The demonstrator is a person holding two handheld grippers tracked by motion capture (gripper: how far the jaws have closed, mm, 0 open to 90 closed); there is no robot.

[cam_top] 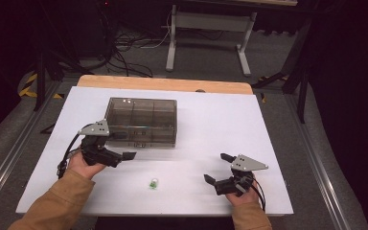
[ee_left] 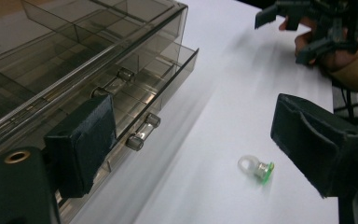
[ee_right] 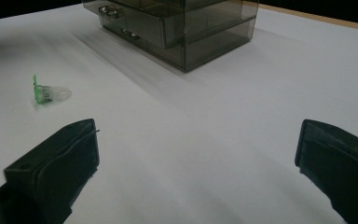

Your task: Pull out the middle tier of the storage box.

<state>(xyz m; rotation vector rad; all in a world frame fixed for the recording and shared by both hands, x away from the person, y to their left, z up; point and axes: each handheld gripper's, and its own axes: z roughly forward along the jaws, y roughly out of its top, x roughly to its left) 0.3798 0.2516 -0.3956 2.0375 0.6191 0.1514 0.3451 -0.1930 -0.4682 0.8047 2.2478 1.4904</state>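
A smoky see-through drawer box stands on the white table. In the left gripper view one of its drawers sticks out a little, with a clear bar handle on its front. My left gripper is at the box's front left corner. It is open, and its left pad is close to the drawer front. A small clear piece with a green end lies on the table between the hands. My right gripper is open near the front right, with nothing between its pads.
The box is divided into compartments under a flat lid. A wooden strip runs along the table's far edge. Beyond it are a desk frame and cables on the floor. Bare white tabletop lies right of the box.
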